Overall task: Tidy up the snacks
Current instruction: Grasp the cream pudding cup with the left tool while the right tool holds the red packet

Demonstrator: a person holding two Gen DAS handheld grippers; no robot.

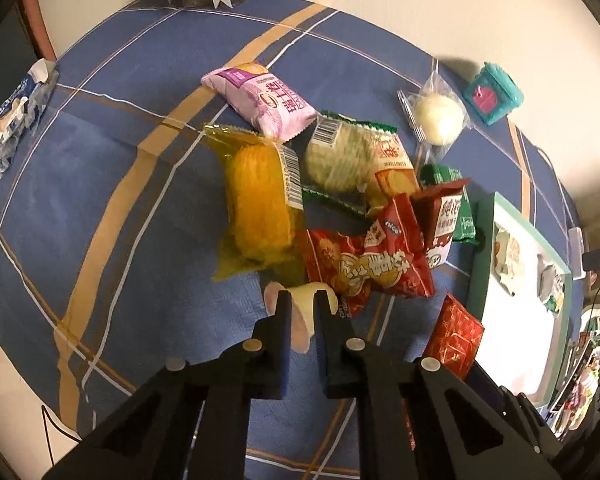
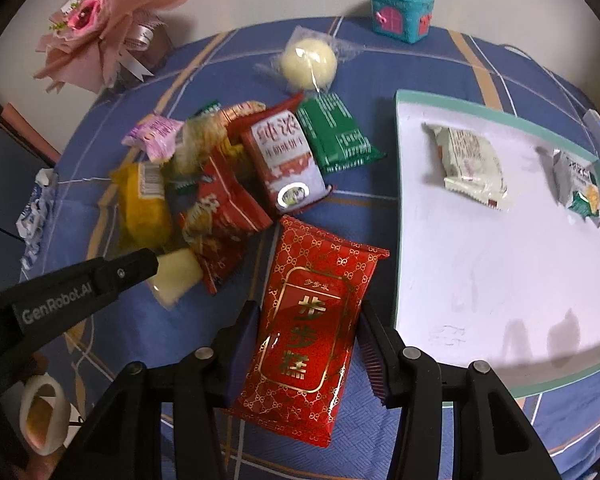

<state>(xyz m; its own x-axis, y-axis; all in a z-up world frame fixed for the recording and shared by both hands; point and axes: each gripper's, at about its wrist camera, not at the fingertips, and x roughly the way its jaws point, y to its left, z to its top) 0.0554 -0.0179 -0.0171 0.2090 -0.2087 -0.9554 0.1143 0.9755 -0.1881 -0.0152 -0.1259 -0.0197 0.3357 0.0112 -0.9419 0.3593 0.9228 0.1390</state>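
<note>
In the left wrist view, the left gripper (image 1: 303, 308) is clamped on a pale yellow packet (image 1: 306, 309), its jaws drawn close together on the thin wrapper at the near edge of the snack heap; the pinch looks placed on an end that sticks out, so that one piece can come free without dragging its neighbours. Just beyond it on the blue checked tablecloth (image 1: 120, 92) lie a red rice-cracker bag (image 1: 364, 266), which overlaps the packet's side and may catch on it, a yellow cake packet (image 1: 258, 204), a pink packet (image 1: 262, 100) and a round white bun (image 1: 436, 118) nearer the far edge. The white tray (image 1: 485, 240) sits at the right edge, beyond the heap. In the right wrist view, the right gripper (image 2: 308, 340) grips a red gold-patterned packet (image 2: 312, 332) across its width, jaws pressed on its two long sides, probably for a flat carry. The tray (image 2: 496, 118) lies just to its right, already holding two pale packets (image 2: 474, 166), with bare room between. A green packet (image 2: 336, 136) and a red-and-white packet (image 2: 286, 164) lie near the tray's left rim, out of the short path. A pink bouquet (image 2: 96, 32) and a teal toy house (image 2: 402, 12) stand at the far edge.
</note>
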